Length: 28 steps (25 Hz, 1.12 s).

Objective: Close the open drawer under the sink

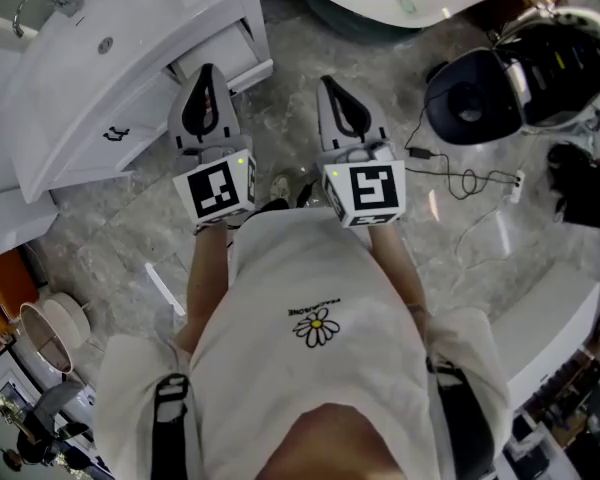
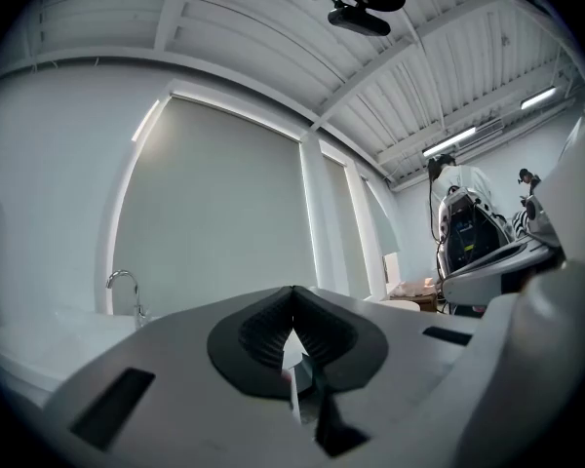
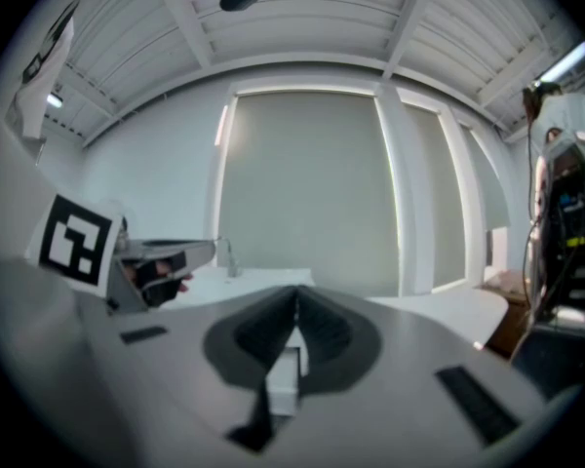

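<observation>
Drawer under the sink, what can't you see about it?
- Head view: the drawer has its front edge partly covered by the left gripper, and its inside is too small to tell.
- Left gripper view: the drawer is out of the picture; only the faucet shows.
- Right gripper view: no drawer either.

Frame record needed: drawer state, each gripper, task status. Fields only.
drawer: open, sticking out of the cabinet under the sink
left gripper: shut, empty, tip in line with the drawer; contact cannot be told
right gripper: shut, empty, over the floor, clear of the drawer
task status: drawer not yet closed
</observation>
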Tool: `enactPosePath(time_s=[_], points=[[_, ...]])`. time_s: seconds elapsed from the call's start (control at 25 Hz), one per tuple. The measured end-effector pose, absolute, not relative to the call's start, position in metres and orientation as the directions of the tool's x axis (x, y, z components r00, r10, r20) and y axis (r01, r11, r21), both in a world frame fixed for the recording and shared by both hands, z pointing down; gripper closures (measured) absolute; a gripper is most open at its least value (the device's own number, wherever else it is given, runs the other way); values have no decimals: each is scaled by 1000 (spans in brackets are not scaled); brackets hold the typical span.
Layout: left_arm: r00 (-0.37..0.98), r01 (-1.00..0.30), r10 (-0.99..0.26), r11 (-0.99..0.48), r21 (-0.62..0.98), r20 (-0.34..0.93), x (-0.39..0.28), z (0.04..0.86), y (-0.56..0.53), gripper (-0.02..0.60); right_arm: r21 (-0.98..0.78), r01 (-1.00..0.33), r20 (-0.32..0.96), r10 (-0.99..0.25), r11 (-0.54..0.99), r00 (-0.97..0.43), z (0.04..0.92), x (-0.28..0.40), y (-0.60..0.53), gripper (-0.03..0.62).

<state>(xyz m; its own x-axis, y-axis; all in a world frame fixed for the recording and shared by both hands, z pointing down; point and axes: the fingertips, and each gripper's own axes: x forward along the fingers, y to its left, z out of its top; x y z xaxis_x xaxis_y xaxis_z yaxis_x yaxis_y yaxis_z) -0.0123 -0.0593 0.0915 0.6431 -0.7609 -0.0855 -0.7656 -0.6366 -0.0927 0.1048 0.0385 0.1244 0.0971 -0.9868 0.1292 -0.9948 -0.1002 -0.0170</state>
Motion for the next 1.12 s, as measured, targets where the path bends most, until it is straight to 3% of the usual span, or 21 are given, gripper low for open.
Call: enactPosePath(time_s=[0.68, 1.12], points=[[570, -821, -817, -559, -116, -94, -10, 84, -66, 560, -13, -998, 111, -992, -54, 52, 119, 123, 29, 565], [457, -888, -886, -449, -101, -82, -36, 91, -79, 560, 8, -998, 92, -994, 56, -55, 114, 116, -3, 565]])
